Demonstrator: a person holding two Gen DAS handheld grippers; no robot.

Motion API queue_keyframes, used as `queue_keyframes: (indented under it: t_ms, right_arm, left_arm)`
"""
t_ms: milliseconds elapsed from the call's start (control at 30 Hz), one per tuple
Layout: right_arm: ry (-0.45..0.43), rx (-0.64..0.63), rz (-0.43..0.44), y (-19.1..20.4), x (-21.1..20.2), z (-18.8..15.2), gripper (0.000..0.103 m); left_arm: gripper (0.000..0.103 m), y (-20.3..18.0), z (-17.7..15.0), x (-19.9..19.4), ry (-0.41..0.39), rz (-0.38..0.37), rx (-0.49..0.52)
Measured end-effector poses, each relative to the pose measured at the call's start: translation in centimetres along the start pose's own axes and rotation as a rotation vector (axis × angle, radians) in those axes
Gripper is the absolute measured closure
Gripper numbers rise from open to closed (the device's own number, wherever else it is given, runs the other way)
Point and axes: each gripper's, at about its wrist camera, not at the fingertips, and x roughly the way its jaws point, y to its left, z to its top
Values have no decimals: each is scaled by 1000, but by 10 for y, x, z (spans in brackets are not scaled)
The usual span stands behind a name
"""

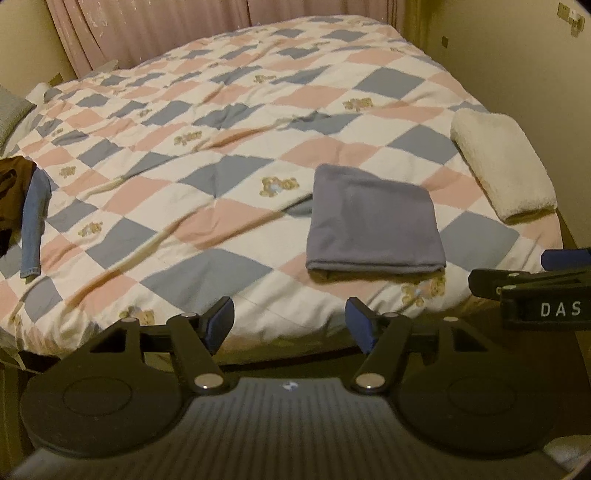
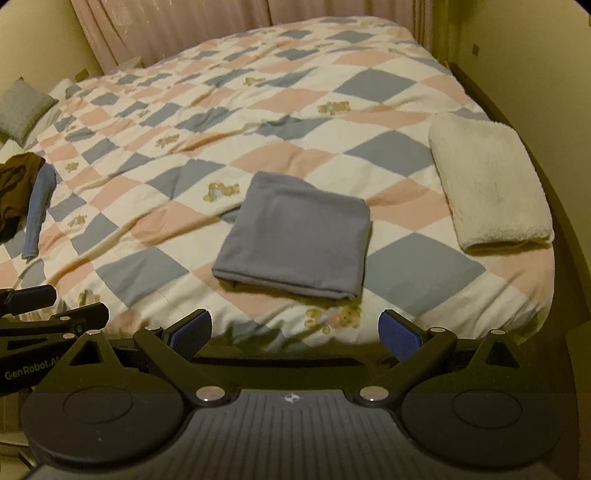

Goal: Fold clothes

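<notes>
A grey garment (image 1: 373, 221) (image 2: 295, 236) lies folded into a flat square on the checked quilt (image 1: 207, 155) (image 2: 155, 206), near the bed's front edge. A folded cream garment (image 1: 502, 162) (image 2: 487, 181) rests at the right edge. Unfolded clothes, a brown piece (image 1: 13, 188) (image 2: 16, 188) and a blue denim sleeve (image 1: 35, 225) (image 2: 38, 210), lie at the far left. My left gripper (image 1: 290, 326) is open and empty, short of the bed edge. My right gripper (image 2: 295, 332) is open and empty, just before the grey square. Each gripper shows at the edge of the other's view.
A grey pillow (image 1: 11, 110) (image 2: 26, 107) sits at the left head of the bed. Pink curtains (image 1: 147, 29) (image 2: 184, 26) hang behind. A yellowish wall (image 1: 517, 55) runs close along the right side of the bed.
</notes>
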Motion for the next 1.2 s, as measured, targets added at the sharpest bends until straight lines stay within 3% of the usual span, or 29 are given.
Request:
queue_keyframes:
  t_ms: [467,700,900,1100,1200]
  right_arm:
    - [87,28,-19,-11,22,-14,3]
    - [112,82,-36,-25,38,-11,3]
    - [30,265,115,-66,56,-7,8]
    - [5,464,234,-106,106,0,15]
    - [7,495,259,-119,139,13,16]
  left_arm:
    - [36,-10,-5,26,79,-14,19]
    - [36,-5,11,54,100,-68,47]
    - [37,22,42,98,129,-150,28]
    - [35,34,77,165,198,-304,4]
    - [34,36,90,204,239,-382,-16]
